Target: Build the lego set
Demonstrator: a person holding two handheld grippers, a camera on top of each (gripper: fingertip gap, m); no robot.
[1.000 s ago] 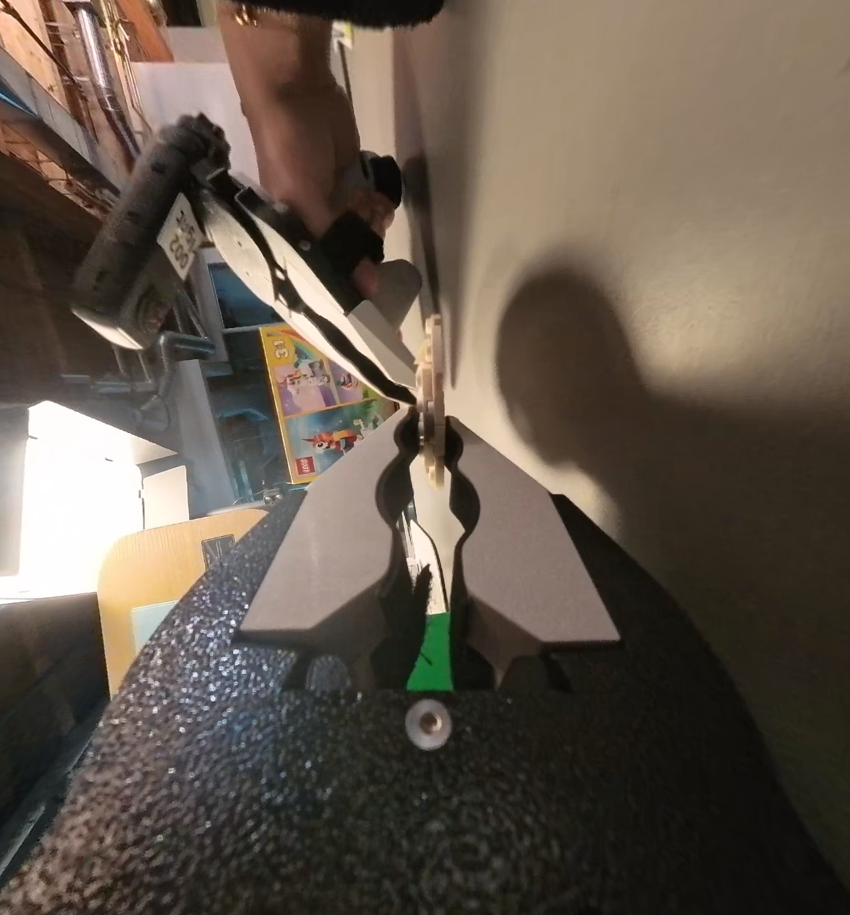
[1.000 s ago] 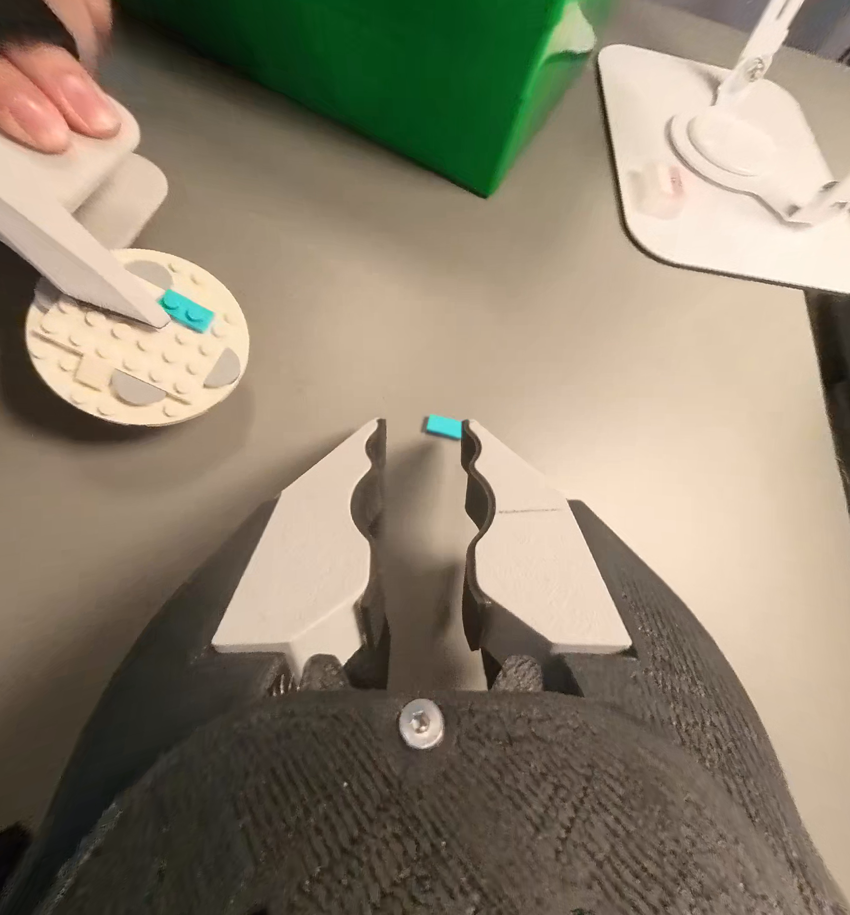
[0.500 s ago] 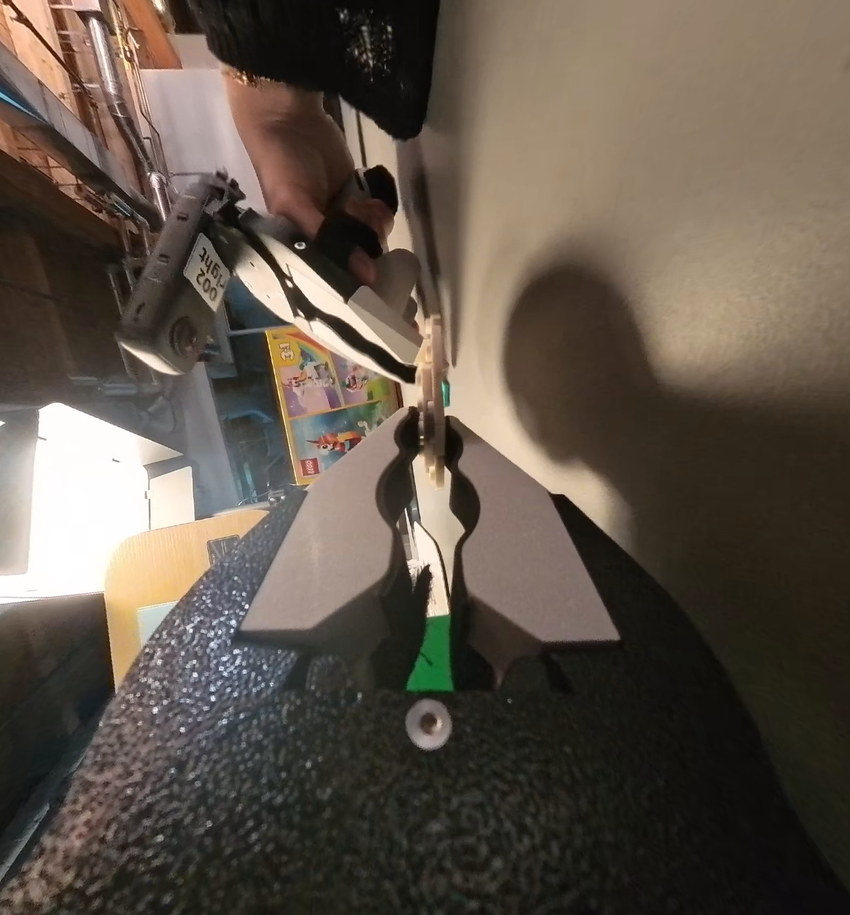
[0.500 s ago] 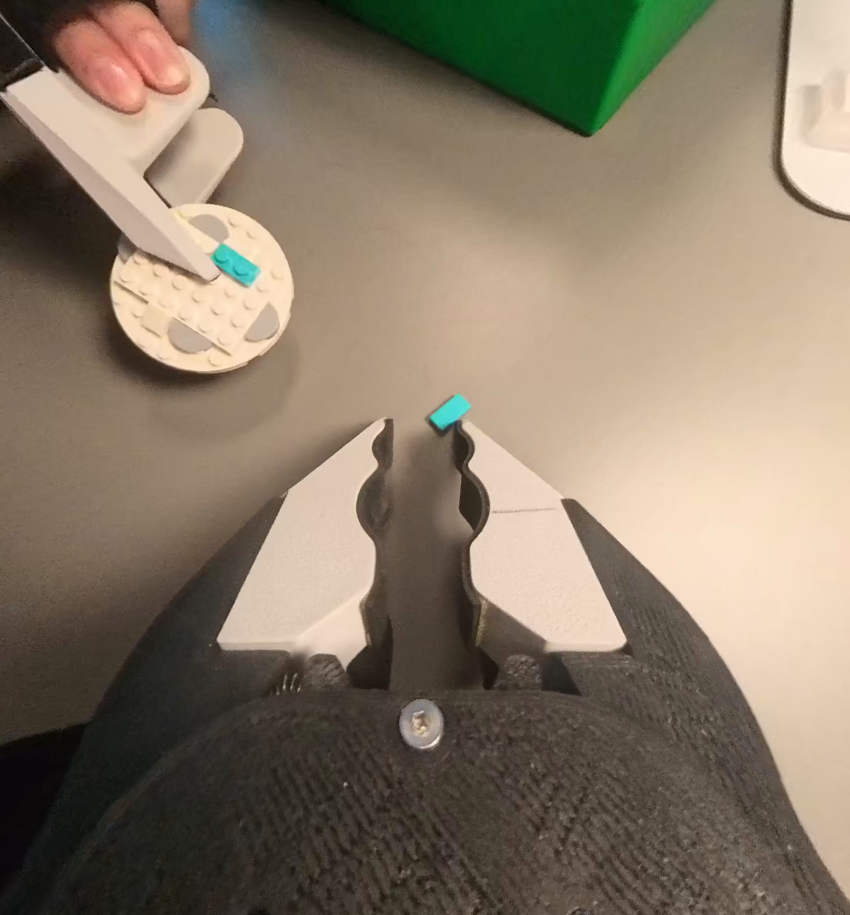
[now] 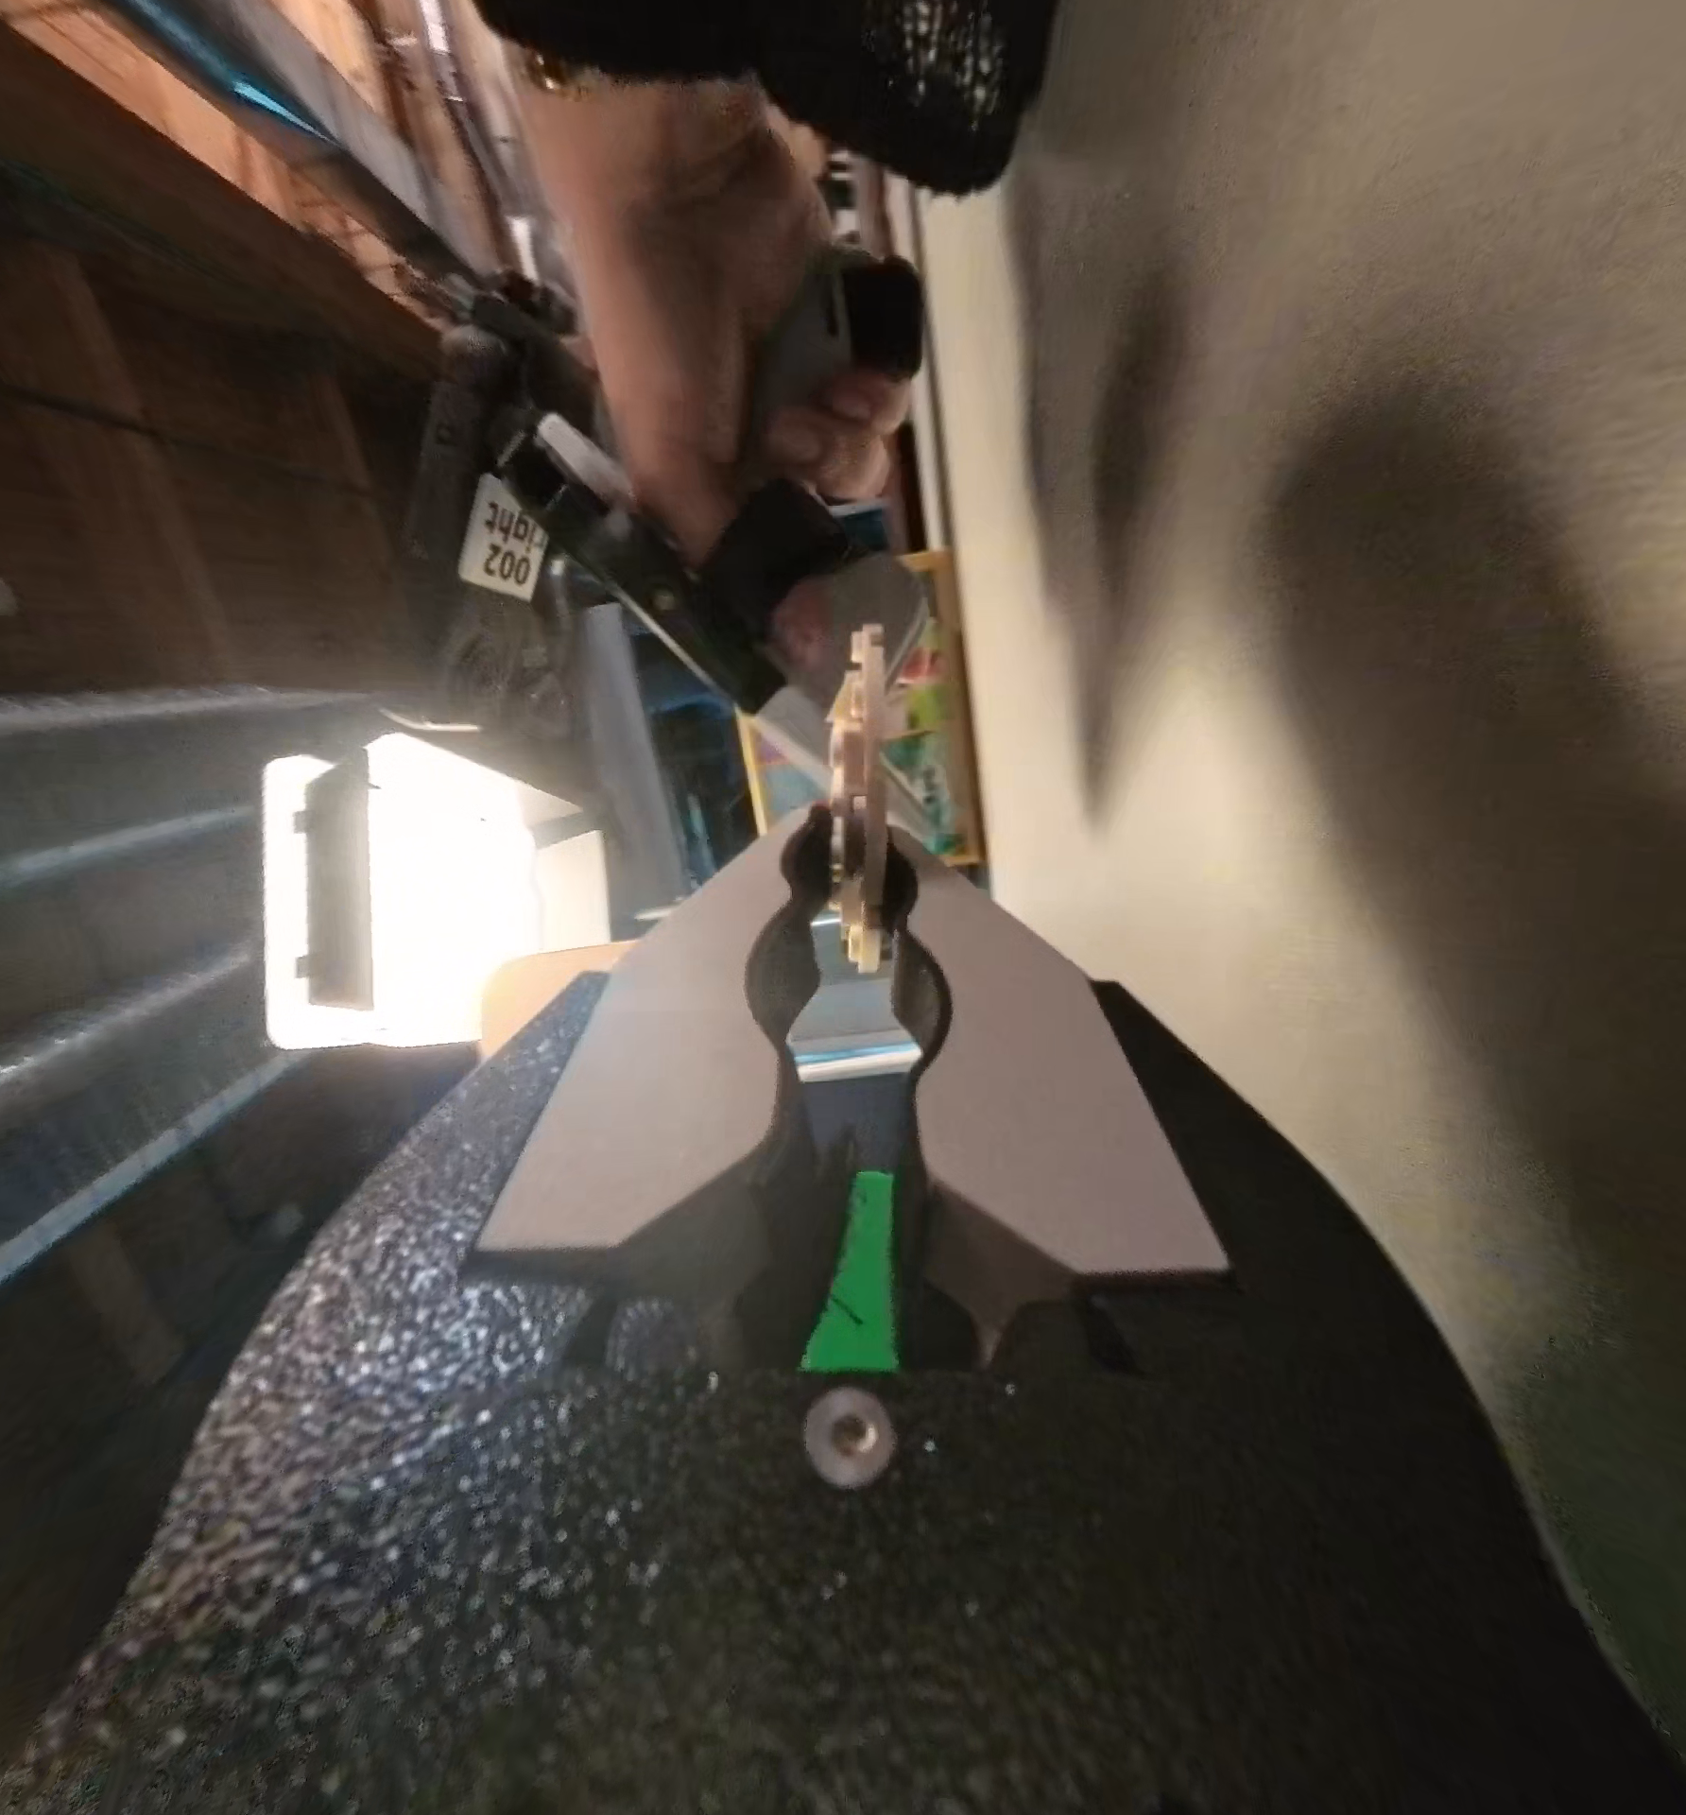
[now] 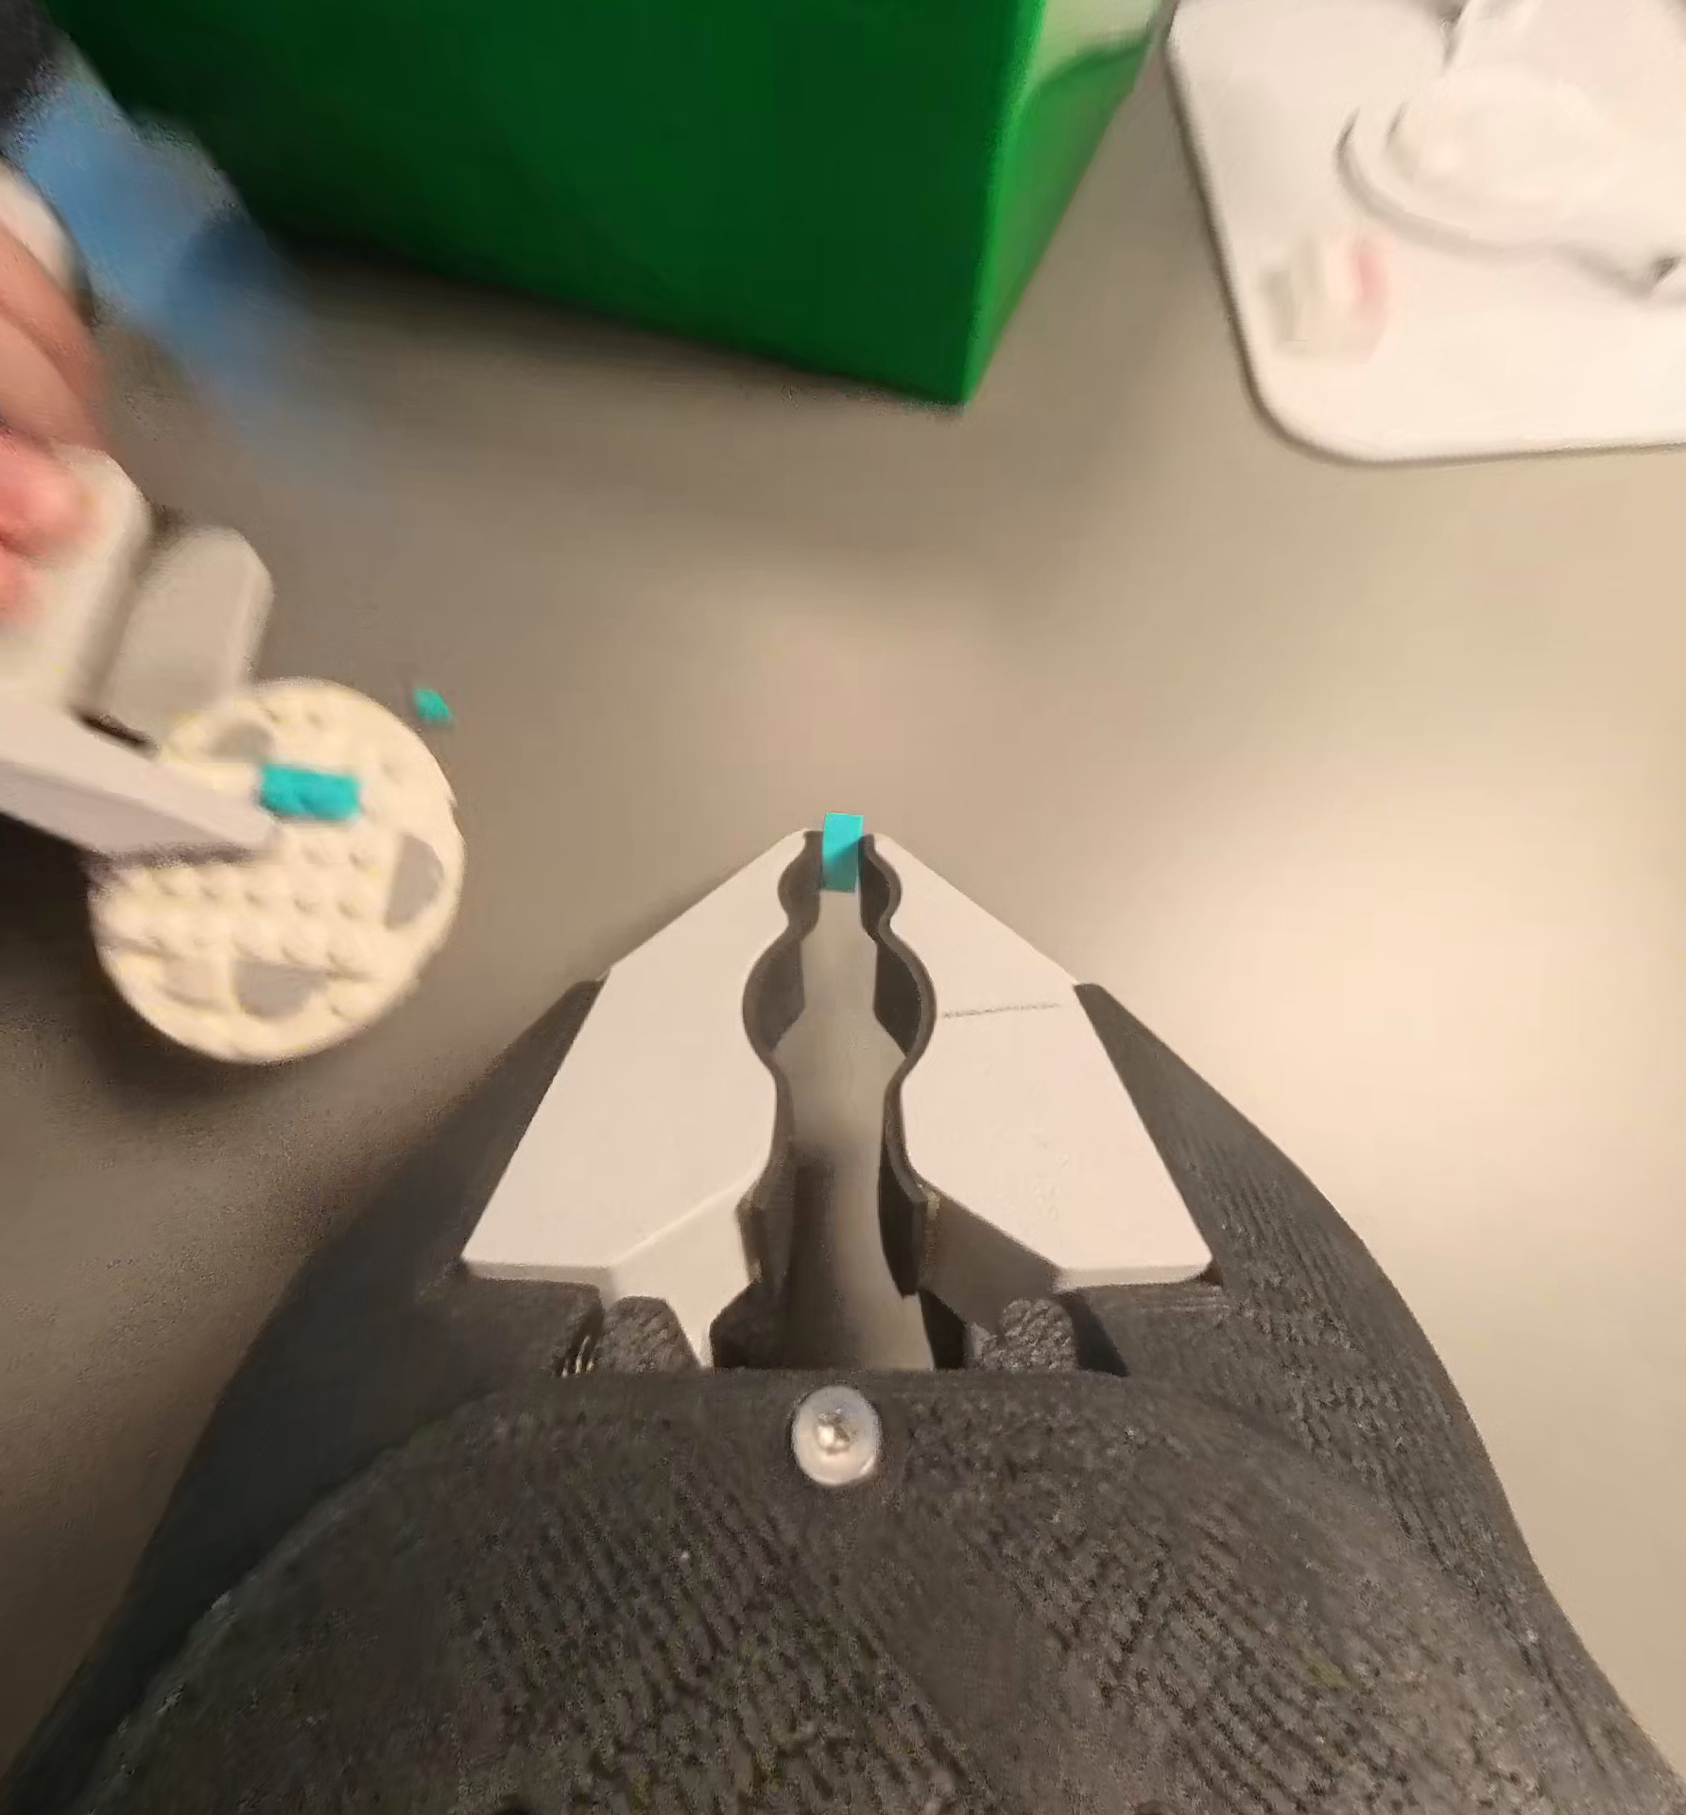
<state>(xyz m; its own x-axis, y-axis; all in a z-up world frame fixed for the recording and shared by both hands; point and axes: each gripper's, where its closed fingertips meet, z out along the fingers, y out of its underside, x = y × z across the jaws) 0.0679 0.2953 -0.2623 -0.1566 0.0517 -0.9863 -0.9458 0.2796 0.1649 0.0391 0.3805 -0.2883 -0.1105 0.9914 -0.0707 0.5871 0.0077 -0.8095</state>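
Now pinched at the very tips of the right claw [image 6: 841, 852]: a small teal plate [image 6: 840, 851], gripped across its narrow width with one end poking out past the tips, just above the grey tabletop [image 6: 1212, 786]. Closed down to that sliver and nothing more. Left claw [image 5: 859, 869] likewise clamped, on the rim of the round cream plate [image 5: 861, 786], lifted off the tabletop.

Judging by look — hard, glossy plastic, nearly weightless, stiff, unlikely to break but quick to twist or squirt out of so shallow a pinch. Best held by the long flat sides, studs up, so as to press straight down. Round plate stiff too, though likely to lever about an edge grip under pressure; wants support beneath.

Only from the right wrist view: studded face of the round plate [image 6: 289, 874], with grey inlaid pieces, a teal piece [image 6: 309, 792] already seated by the claw tip, and a second loose teal piece [image 6: 432, 703] on the tabletop just beyond; also a green box [image 6: 623, 147] and a white stand base [image 6: 1507, 324]. Much blurred. From the left wrist view only: the disc edge-on, its thinness, and a colourful set box [image 5: 937, 746] behind.
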